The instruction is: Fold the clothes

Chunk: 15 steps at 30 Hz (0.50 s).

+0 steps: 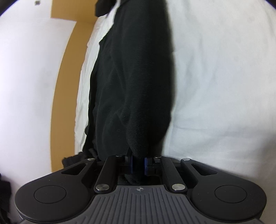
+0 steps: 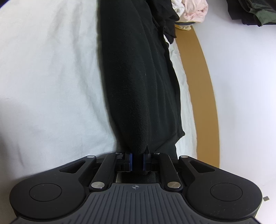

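Observation:
A black fleece garment [image 1: 134,82] stretches away from my left gripper [image 1: 138,163] over a white sheet [image 1: 215,86]. The left jaws are shut on a fold of its near edge, lifted off the sheet. In the right wrist view the same black garment [image 2: 136,82] runs up the middle, and my right gripper [image 2: 138,162] is shut on another pinch of its near edge. Blue pads [image 2: 131,162] press the cloth from both sides. The far end of the garment lies bunched at the top of each view.
A tan wooden strip [image 1: 63,96] borders the white sheet on the left, and shows as a tan strip [image 2: 205,96] on the right. A pile of pale pink and white clothes [image 2: 191,10] and dark green clothes [image 2: 251,12] lie at the far right.

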Each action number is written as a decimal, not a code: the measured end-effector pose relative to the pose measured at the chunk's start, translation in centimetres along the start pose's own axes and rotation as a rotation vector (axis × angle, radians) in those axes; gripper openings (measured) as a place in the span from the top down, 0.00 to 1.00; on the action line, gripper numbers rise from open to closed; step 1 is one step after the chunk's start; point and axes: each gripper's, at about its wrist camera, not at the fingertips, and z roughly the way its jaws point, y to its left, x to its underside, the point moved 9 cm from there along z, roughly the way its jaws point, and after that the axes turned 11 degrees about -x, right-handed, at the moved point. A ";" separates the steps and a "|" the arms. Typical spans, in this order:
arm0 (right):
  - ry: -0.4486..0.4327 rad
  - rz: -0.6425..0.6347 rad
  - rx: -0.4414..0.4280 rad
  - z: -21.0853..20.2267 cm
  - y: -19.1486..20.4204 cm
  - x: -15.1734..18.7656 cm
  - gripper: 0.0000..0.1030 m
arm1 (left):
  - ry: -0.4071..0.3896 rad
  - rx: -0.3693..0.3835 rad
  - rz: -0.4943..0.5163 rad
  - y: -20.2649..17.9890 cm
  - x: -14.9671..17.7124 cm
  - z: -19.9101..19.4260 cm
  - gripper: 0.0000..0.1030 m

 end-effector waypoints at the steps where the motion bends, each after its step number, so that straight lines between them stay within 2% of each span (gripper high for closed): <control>1: -0.015 0.027 0.002 -0.4 -0.1 0.1 0.88 | -0.004 0.006 -0.018 0.0 0.1 -0.1 0.90; 6: -0.041 0.039 0.041 -2.3 0.0 0.3 0.88 | -0.013 -0.024 -0.033 0.1 -2.5 -1.5 0.90; 7: -0.042 0.035 0.045 -2.5 0.0 0.1 0.88 | -0.017 -0.029 -0.035 0.4 -4.1 -1.3 0.90; 14: -0.072 0.053 0.061 -5.1 -1.2 -0.2 0.88 | -0.061 -0.025 -0.083 3.6 -4.7 -4.7 0.90; 15: -0.075 0.053 0.058 -4.7 -1.8 -1.3 0.88 | -0.065 -0.019 -0.097 3.9 -4.7 -5.0 0.89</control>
